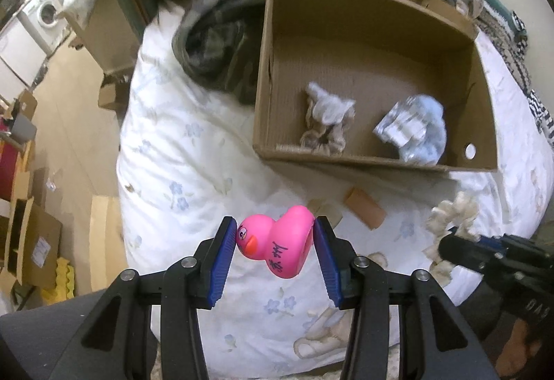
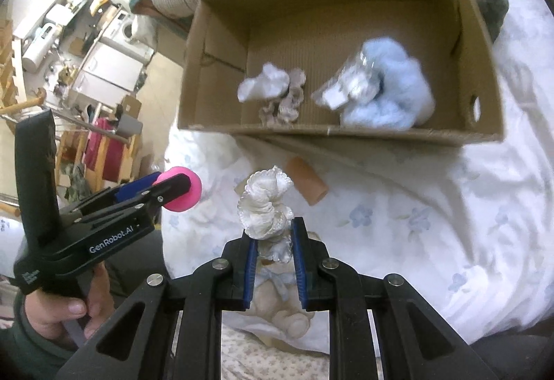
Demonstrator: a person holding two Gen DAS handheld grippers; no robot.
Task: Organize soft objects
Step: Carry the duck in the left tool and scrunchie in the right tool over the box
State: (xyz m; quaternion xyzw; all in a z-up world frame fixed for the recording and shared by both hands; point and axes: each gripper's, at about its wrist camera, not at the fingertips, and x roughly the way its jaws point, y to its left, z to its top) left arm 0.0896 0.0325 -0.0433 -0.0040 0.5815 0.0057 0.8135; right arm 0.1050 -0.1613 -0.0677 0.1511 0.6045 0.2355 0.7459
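My left gripper is shut on a pink rubber duck and holds it above the white floral bedding, in front of the open cardboard box. The duck also shows in the right wrist view, in the left gripper. My right gripper is shut on a white frilly scrunchie, also seen in the left wrist view. Inside the box lie a beige scrunchie with white cloth and a fluffy light-blue item in plastic wrap.
A small brown cardboard tube lies on the bedding just before the box. Dark grey clothing is heaped left of the box. Pillows and blankets lie behind. The floor at the left holds boxes and a washing machine.
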